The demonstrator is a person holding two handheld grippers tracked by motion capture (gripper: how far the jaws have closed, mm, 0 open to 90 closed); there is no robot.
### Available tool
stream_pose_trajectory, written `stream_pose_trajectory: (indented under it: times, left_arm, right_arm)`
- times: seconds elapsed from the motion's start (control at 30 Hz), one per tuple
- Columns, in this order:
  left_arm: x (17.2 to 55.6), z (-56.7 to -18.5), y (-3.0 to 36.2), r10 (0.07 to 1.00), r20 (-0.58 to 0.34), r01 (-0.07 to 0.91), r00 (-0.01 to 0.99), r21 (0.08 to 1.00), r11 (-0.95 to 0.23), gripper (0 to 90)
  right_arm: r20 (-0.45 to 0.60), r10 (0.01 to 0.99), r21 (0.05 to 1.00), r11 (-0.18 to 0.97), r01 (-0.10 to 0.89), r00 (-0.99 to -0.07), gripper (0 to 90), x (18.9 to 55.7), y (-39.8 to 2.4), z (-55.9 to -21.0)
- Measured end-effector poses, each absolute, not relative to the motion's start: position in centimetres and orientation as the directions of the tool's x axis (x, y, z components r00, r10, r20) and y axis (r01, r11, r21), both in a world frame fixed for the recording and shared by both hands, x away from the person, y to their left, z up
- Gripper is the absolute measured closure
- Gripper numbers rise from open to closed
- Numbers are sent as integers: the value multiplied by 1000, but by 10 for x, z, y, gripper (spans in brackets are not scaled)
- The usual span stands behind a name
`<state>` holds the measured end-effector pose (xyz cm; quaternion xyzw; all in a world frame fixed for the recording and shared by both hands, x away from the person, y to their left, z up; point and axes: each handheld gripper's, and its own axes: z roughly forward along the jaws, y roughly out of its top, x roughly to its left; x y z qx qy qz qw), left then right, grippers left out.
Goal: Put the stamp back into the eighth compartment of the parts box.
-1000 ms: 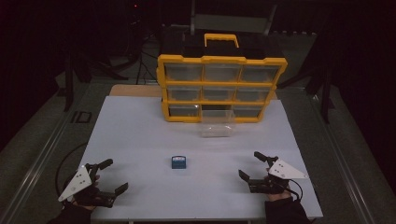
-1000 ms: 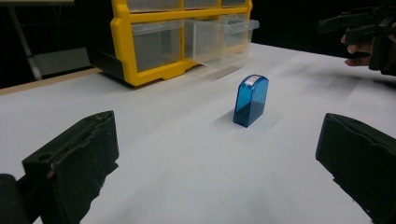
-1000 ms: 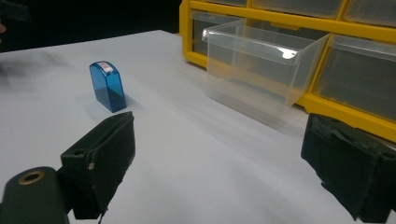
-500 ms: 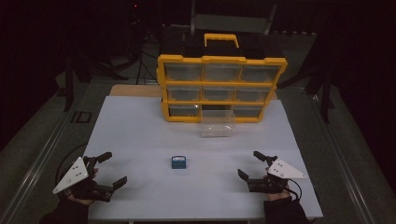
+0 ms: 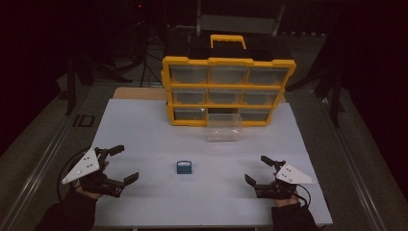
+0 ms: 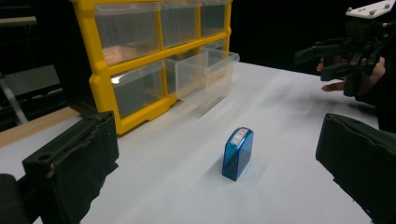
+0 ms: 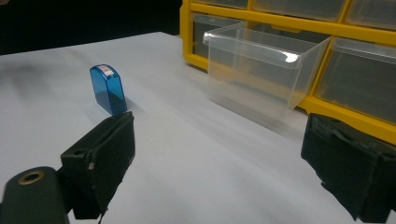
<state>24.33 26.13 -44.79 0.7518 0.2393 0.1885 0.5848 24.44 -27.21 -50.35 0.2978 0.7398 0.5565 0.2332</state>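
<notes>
I see the blue box point(image 5: 183, 167) upright on the white table point(image 5: 144, 130), in front of the yellow organizer point(image 5: 228, 91); left gripper point(image 5: 120, 166) and right gripper point(image 5: 258, 170) flank it, jaws spread, empty

label on blue box point(image 6: 238, 153) too small to read, drawer contents unclear

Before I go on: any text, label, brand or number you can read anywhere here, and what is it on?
No text can be read.
Small blue box: a white label with red marks on top, too small and blurred to read.
Yellow drawer cabinet: no lettering can be made out.
Clear drawer standing out on the table: no markings.
</notes>
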Motion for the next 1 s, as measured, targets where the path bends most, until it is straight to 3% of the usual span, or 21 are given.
stream_pose_trajectory:
  times: [0.23,0.83,1.0]
  left_arm:
    - [250,-439,250,568,33,125,822,963,-238,1]
    - [271,-428,218,530,-29,184,848,952,-243,1]
    - [276,-433,206,496,-5,168,868,944,-283,1]
  right_arm:
    - [-12,699,963,201,180,-715,100,244,-272,-503]
    - [-5,697,964,195,183,-717,100,244,-271,-503]
    - [-2,695,964,192,183,-719,100,245,-271,-503]
